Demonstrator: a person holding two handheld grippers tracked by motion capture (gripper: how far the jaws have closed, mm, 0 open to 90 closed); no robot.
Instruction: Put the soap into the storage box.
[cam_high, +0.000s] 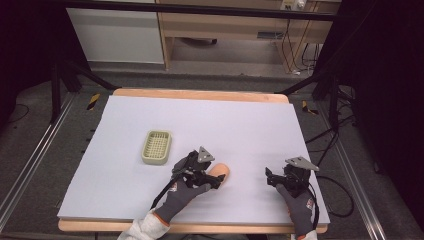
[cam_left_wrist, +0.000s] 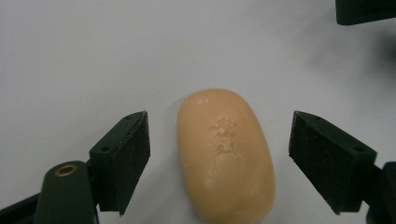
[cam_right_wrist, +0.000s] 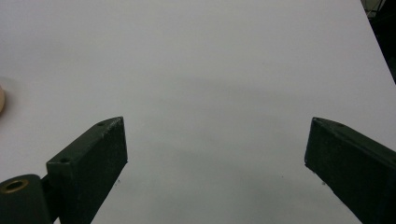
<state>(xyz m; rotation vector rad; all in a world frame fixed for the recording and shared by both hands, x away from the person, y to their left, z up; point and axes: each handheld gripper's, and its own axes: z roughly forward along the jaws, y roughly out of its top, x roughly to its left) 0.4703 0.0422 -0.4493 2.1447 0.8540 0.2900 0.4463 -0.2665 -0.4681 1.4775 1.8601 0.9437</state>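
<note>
The work in hand looks like a pick of the soap bar (cam_left_wrist: 225, 156), most likely bound for the pale green soap dish (cam_high: 156, 147) that sits left of centre in the high view; judged from how things lie, it is at its early stage — the bar rests flat on the white table cover (cam_high: 210, 125) and nothing lies in the dish

In the left gripper view the left gripper (cam_left_wrist: 219, 158) straddles the bar with its jaws spread apart, a gap of bare cover on each side, so neither pad presses on it; closing, lifting and carrying to the dish are all left to do

The bar itself sits in the lower middle of that view, stamped face up; its long axis runs from the bottom edge up toward the centre of the frame, tilted slightly to the upper left, roughly along the line between the jaws, so the pads would meet its long sides; in the high view it lies just below centre (cam_high: 220, 173), partly hidden by the gripper, near the dish but apart from it

The right gripper (cam_right_wrist: 215, 149) — at the lower right of the high view (cam_high: 272, 178) — stands open over bare cover, holding nothing
</note>
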